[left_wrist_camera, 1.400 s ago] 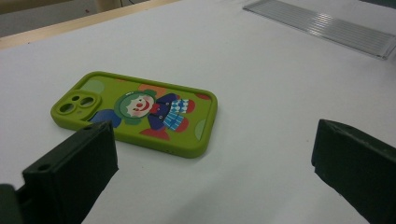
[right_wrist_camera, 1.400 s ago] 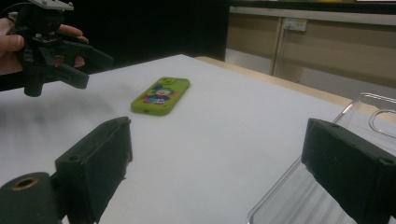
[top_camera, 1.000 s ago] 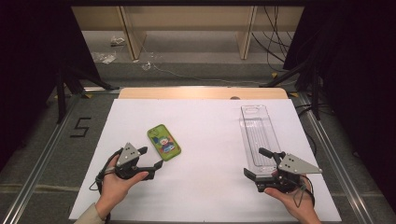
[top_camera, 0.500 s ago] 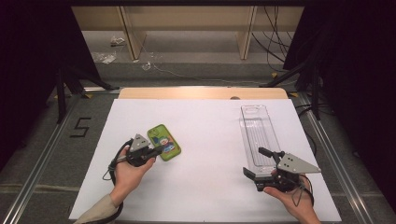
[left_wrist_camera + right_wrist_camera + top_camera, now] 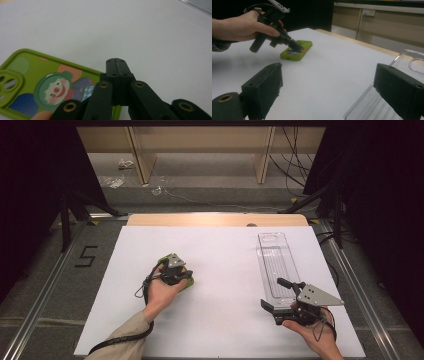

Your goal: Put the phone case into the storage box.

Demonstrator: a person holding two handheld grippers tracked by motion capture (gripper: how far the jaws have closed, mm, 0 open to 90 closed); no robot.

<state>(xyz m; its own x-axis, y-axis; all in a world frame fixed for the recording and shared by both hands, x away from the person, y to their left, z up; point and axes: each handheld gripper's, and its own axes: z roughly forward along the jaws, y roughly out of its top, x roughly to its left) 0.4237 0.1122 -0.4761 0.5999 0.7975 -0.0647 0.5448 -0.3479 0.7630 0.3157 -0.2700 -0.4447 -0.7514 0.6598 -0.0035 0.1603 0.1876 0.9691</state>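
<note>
Phone case [image 5: 37, 85] lies half hidden under the left gripper [image 5: 116, 62], fingers pressed together, empty.

Readable marks: one numeral, "5" [image 5: 86, 256], dark on the grey floor left of the white table. No other legible text, label or brand.

A person's tan sleeve [image 5: 122, 340] and two hand-held black grippers: the left gripper [image 5: 175, 270] with brass-coloured pivot screws and a looping black cable, the right gripper [image 5: 282, 296] topped by a grey three-cornered plate with small holes.
</note>
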